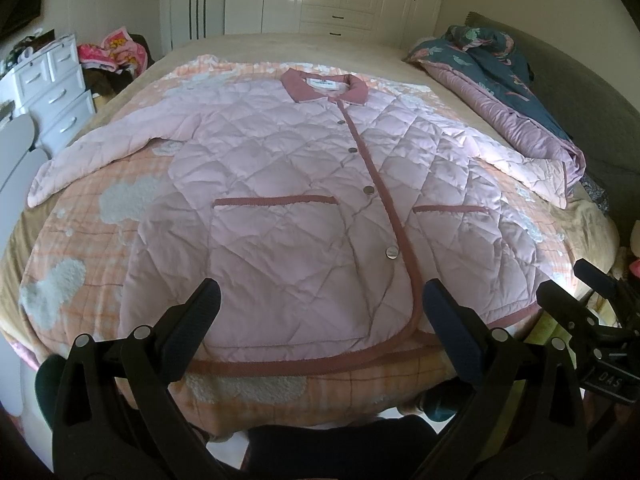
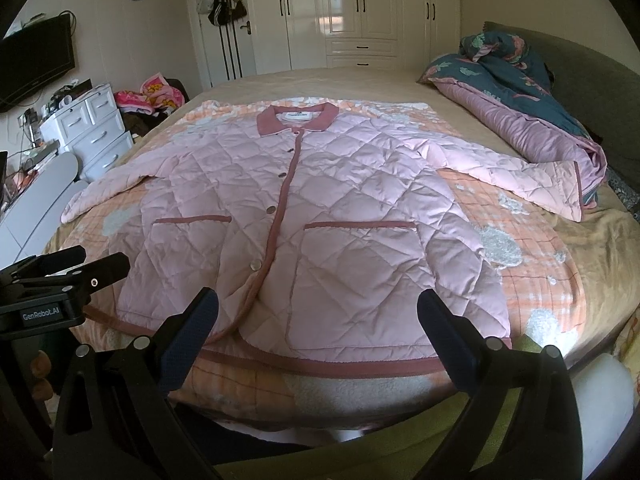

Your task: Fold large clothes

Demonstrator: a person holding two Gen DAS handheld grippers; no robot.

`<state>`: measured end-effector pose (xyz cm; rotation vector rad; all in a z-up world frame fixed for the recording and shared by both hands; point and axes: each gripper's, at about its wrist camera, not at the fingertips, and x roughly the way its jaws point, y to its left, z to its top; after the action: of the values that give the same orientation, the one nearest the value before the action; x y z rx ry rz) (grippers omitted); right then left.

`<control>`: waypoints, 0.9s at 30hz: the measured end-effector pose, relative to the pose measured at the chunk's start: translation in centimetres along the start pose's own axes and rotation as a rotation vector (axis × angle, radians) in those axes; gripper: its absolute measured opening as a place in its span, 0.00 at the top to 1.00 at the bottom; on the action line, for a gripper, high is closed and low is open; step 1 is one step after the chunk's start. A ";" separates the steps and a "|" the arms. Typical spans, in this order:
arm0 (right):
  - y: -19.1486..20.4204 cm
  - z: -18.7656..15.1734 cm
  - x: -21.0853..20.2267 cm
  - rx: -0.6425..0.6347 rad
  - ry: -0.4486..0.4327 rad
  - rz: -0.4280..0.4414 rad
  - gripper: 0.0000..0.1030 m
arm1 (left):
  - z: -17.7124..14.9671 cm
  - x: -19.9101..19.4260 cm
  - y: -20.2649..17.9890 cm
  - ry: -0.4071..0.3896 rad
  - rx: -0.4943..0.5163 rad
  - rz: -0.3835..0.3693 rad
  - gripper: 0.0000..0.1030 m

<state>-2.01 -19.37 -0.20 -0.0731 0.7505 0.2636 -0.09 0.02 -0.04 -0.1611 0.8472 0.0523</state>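
I see a pink quilted jacket (image 1: 280,184) spread flat, front up and buttoned, on an orange checked blanket (image 1: 80,240) that covers the near part of the bed (image 2: 360,80). Its dark pink collar (image 1: 324,86) points away from me toward the white wardrobe (image 2: 360,12), and its hem (image 2: 320,362) lies along the near edge of the blanket. Both sleeves stretch out sideways; the right sleeve (image 2: 520,180) ends just beside a rumpled quilt (image 2: 520,92) heaped at the far right of the bed, and the left sleeve (image 1: 92,152) reaches toward the white drawers (image 1: 56,84).

My left gripper (image 1: 320,312) hangs over the hem near the buttoned front edge, its jaws spread wide with nothing between them. I cannot tell whether its fingertips touch the cloth. My right gripper (image 2: 318,320) sits over the hem further right, below the right pocket (image 2: 360,226), jaws likewise wide apart and holding nothing. In the left wrist view the right gripper shows at the far right edge; in the right wrist view the left one shows at the far left edge, so the two are side by side along the hem.
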 end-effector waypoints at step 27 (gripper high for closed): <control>0.0 0.0 0.0 -0.002 -0.004 0.005 0.04 | -0.1 0.0 0.0 -0.004 0.006 0.004 0.08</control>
<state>-1.99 -19.34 -0.17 -0.0724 0.7470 0.2690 -0.19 0.00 -0.14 -0.1542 0.8433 0.0536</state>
